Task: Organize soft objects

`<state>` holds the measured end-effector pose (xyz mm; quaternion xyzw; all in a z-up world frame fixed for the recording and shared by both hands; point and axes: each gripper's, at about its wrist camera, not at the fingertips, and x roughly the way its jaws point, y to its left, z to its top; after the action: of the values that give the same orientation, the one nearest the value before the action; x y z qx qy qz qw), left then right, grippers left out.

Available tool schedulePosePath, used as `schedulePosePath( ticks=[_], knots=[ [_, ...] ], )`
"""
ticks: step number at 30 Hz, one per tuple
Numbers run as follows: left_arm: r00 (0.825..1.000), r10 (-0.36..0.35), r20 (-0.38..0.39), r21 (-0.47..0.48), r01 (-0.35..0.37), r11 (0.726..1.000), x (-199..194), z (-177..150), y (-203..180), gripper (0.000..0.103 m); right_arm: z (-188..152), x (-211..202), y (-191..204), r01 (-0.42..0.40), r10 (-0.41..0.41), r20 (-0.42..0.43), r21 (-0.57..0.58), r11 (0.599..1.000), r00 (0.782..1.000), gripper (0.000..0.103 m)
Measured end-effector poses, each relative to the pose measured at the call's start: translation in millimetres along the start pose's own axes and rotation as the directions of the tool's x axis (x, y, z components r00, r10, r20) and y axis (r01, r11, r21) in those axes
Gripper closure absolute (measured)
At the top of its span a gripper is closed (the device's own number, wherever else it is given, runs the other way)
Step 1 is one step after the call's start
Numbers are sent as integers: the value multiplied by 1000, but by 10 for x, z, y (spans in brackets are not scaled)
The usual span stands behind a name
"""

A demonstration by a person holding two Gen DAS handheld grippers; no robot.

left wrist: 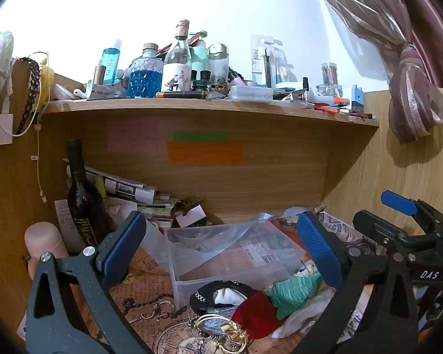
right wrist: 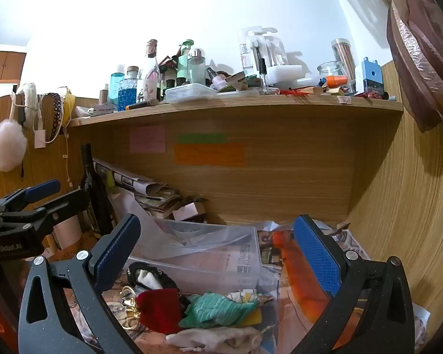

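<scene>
The left gripper (left wrist: 221,247) has its blue fingers (left wrist: 124,244) spread wide, with nothing between them. The right gripper (right wrist: 221,250) is wide apart too, and it holds nothing. Both hang above the counter (left wrist: 150,283), which is covered in printed paper. Just below and in front of the fingers lies a little heap of soft things: a red cloth (left wrist: 255,314), a green cloth (left wrist: 292,295), a black pouch (left wrist: 221,295) with something white inside, and a pale cloth (right wrist: 218,337) at the near edge. Some gold rings (left wrist: 221,332) lie touching the heap. Right behind the heap stands a clear box (left wrist: 230,253), and it looks almost bare inside. It seems the sorting has hardly begun, since the soft things lie outside the box. The next move is likely to dip one gripper down to a cloth, pinch it, and lift it over the box wall. The red and green cloths touch, so a pinch may pick up both. Farther back a dark bottle (left wrist: 84,200) stands by a stack of papers, under a shelf (left wrist: 209,107) full of jars.
</scene>
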<state>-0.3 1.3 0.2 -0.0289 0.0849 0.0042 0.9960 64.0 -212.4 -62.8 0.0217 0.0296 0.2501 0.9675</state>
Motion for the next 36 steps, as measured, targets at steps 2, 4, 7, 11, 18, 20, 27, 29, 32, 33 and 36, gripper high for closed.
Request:
schedulePosePath(
  ticks=[2, 4, 7, 11, 18, 20, 27, 29, 32, 33, 36],
  knots=[
    [1000, -4, -1, 16, 4, 1000, -1, 3, -8, 0, 0, 7, -3, 1, -1, -8, -1, 1000, 1000, 0],
    [1000, -2, 0, 18, 2, 1000, -3, 4, -5, 0, 0, 8, -7, -1, 1, -6, 1, 1000, 1000, 0],
    [1000, -1, 0, 19, 1, 1000, -6, -4, -36, 0, 1, 5, -10, -1, 1, -4, 2, 1000, 1000, 0],
    [1000, -7, -2, 14, 7, 1000, 5, -7, -44, 0, -4, 20, -16, 2, -2, -8, 1, 1000, 1000, 0],
    [1000, -12, -3, 17, 12, 1000, 31, 2, -24, 0, 17, -7, -18, 3, -3, -4, 4, 1000, 1000, 0],
    [1000, -14, -4, 18, 14, 1000, 33, 2, -30, 0, 8, -9, -19, 4, -4, -3, 5, 1000, 1000, 0],
    [1000, -26, -13, 28, 27, 999, 21, 20, -73, 0, 21, -5, -22, 2, -2, -2, 6, 1000, 1000, 0],
    [1000, -26, -12, 29, 26, 999, 19, 14, -71, 0, 20, -12, -28, -1, 1, -2, 5, 1000, 1000, 0],
    [1000, -22, -11, 28, 23, 999, 21, 10, -71, 0, 25, -17, -22, -2, 2, -3, 0, 1000, 1000, 0],
    [1000, -22, -12, 26, 23, 999, 24, 9, -71, 0, 24, -19, -15, -1, 1, -2, 0, 1000, 1000, 0],
    [1000, -24, -12, 20, 25, 999, 22, -8, -59, 0, 27, -20, -19, -2, 2, -3, 1, 1000, 1000, 0]
  ],
)
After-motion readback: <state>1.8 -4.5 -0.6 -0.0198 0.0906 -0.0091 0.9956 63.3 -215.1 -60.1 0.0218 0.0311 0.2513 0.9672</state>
